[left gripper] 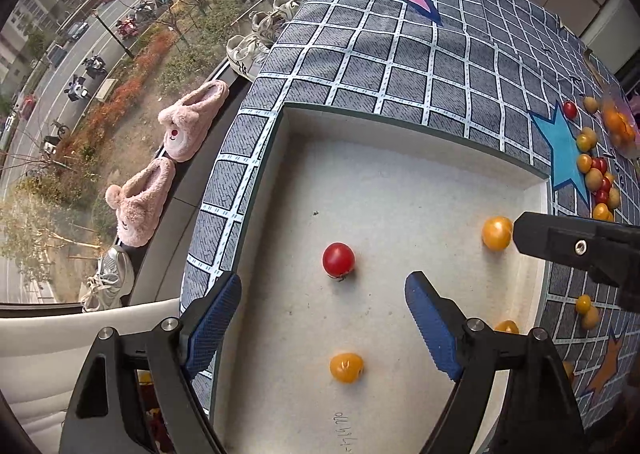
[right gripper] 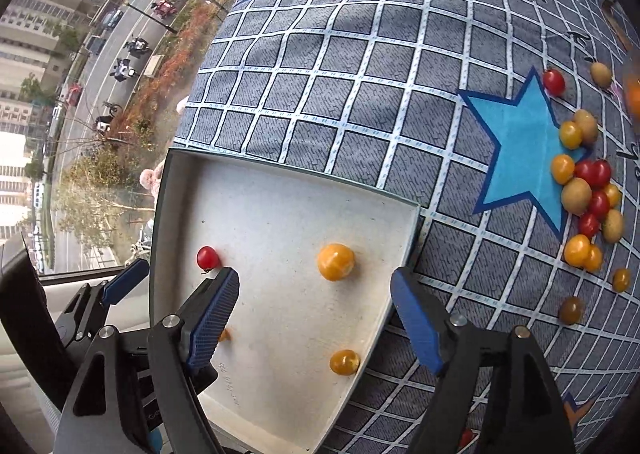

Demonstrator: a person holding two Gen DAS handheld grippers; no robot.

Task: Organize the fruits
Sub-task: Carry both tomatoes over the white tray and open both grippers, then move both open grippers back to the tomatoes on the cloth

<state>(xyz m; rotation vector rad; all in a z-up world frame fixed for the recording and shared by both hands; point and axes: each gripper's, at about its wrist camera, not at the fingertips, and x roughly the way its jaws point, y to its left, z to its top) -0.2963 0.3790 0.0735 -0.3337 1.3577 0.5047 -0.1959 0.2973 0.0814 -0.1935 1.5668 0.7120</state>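
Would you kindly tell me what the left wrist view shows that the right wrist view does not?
Only the left wrist view shows the pink slippers and sneakers on the window ledge. Only the right wrist view shows the dark olive tomato. Both share the white box, its red tomato and the loose fruit pile by the blue star.

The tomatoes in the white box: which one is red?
The red tomato lies toward the box's window side, just ahead of the open left gripper. The other tomatoes in the box are yellow-orange.
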